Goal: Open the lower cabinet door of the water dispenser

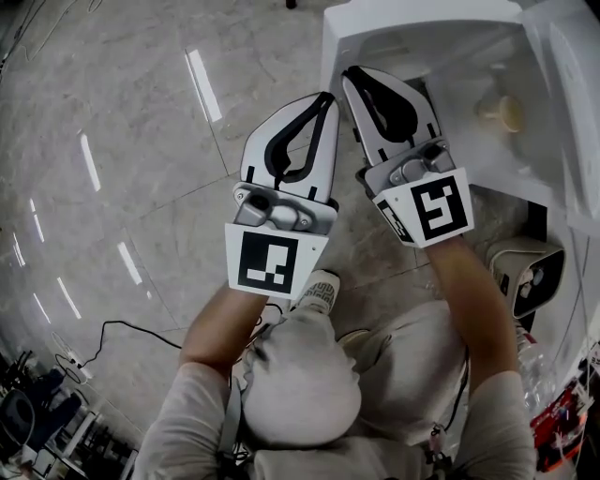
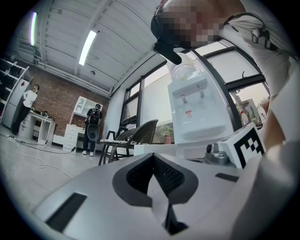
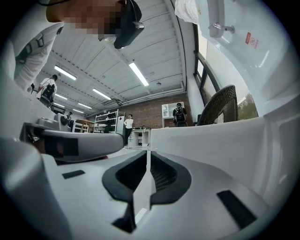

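The water dispenser [image 2: 192, 108] stood before the crouching person. Its lower cabinet door [image 1: 422, 28] seemed already swung out from the dispenser's front, so little looked left to do. The right gripper [image 1: 356, 77], jaws pressed together, sat at that door's edge, and the left gripper [image 1: 323, 98], likewise closed and empty, waited beside it.

Strip lights [image 2: 88, 46] shine over marble floor [image 1: 112, 141], brick wall [image 2: 58, 101], wicker chair [image 2: 140, 131].

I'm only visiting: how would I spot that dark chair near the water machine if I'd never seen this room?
Find the tall white water dispenser in front of the big windows. In the left gripper view, the chair stands just to its left. Its dark, woven, curved back sets it apart from the white cabinets by the brick wall.
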The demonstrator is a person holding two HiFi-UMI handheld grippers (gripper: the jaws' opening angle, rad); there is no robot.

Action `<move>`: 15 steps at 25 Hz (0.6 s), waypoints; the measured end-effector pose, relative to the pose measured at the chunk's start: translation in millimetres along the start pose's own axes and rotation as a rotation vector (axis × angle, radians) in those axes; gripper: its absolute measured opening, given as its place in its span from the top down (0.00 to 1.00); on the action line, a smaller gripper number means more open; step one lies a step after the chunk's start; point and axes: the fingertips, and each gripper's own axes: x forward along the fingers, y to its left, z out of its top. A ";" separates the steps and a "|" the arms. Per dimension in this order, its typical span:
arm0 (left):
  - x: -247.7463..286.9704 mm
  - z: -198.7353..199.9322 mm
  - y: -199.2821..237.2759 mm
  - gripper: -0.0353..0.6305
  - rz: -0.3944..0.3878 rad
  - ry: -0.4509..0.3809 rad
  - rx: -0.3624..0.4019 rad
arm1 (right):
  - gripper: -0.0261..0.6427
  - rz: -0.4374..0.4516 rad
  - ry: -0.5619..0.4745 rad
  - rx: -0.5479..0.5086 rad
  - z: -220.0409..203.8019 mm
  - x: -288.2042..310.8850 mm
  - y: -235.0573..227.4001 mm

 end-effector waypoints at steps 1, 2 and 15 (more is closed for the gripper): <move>0.9 0.6 -1.4 0.94 -0.001 -0.002 -0.002 | 0.91 0.006 0.001 -0.003 1.8 -4.8 2.3; 2.0 1.9 -3.3 0.94 -0.003 -0.005 -0.006 | 0.91 0.008 0.000 -0.004 4.5 -10.3 3.5; 10.9 22.2 -51.4 0.94 -0.072 -0.023 -0.007 | 0.91 -0.076 -0.026 0.026 33.6 -102.3 -7.9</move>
